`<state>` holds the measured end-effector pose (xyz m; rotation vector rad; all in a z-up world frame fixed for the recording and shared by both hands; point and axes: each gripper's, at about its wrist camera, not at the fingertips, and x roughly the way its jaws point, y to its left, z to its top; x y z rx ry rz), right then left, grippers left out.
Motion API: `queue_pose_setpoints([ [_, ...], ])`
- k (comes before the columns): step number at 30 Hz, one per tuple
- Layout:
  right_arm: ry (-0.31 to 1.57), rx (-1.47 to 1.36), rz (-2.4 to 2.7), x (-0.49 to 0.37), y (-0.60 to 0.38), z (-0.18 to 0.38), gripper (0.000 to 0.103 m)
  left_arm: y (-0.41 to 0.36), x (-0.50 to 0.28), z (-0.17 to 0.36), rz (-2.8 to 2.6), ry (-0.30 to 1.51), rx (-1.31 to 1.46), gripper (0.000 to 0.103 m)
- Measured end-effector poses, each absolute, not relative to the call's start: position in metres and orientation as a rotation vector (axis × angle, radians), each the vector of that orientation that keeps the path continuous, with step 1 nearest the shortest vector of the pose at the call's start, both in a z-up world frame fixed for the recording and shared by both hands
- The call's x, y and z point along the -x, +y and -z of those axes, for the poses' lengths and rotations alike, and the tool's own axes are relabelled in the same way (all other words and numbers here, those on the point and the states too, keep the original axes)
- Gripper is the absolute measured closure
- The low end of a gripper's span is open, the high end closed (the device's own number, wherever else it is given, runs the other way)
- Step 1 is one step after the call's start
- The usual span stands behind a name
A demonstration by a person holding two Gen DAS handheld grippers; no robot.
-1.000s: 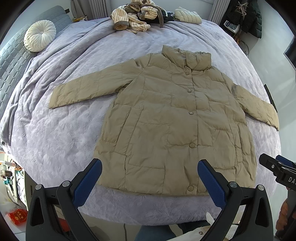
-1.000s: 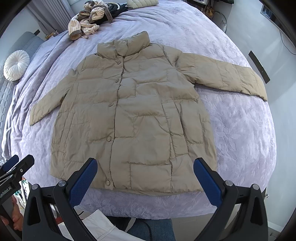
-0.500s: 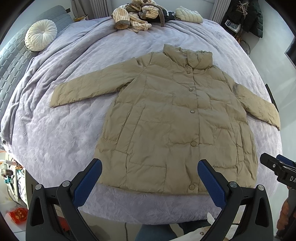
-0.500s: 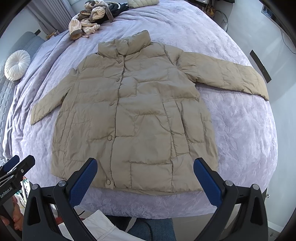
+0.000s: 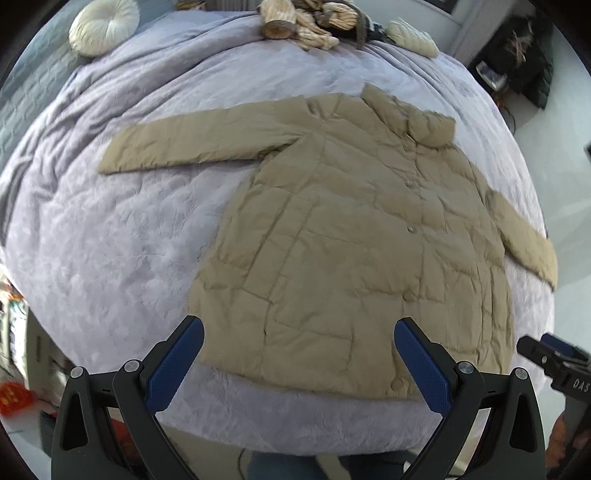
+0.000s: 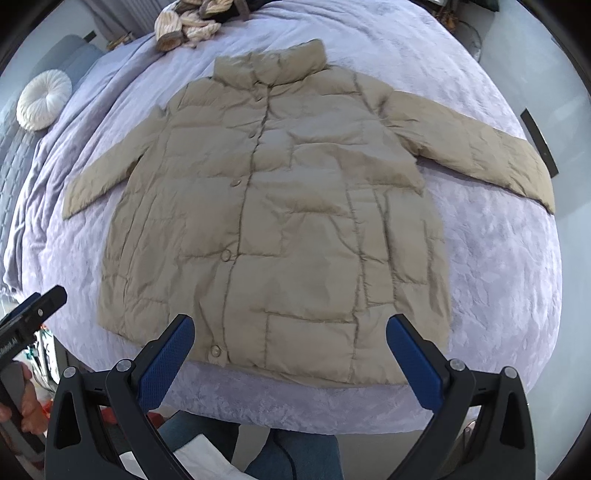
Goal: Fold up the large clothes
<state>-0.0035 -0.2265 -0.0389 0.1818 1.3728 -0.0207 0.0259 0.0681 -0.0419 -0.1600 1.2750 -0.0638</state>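
A tan quilted puffer coat lies flat and buttoned on the lilac bed, collar at the far side, hem near me, both sleeves spread outward. My left gripper hovers open over the coat's hem, nothing between its blue pads. My right gripper is also open, above the hem near the bottom button. Each gripper shows at the edge of the other's view: the right gripper and the left gripper.
A pile of striped and cream clothes lies at the bed's far end. A round white cushion rests at the far left. The person's jeans show below the bed's near edge. Clutter stands on the floor to the left.
Both grippers have moved closer to the bed and lower toward the hem. The left view has swung left, so the coat sits further right. The coat has not moved.
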Motion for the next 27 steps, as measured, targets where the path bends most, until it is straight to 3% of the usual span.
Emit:
queue_pose_setpoints([
  [10, 1.413, -0.297, -0.053, -0.075, -0.147, 0.077, 0.000, 0.182, -0.111, 0.094, 0.060, 1.230, 0.313, 0.000],
  [18, 1.415, -0.221, -0.154, -0.161, -0.065, 0.125, 0.000, 0.290, -0.192, 0.174, -0.033, 1.175, 0.604, 0.000],
  [27, 1.340, -0.140, -0.206, -0.256, -0.008, 0.160, 0.000, 0.343, -0.259, 0.237, -0.064, 1.086, 0.788, 0.000],
])
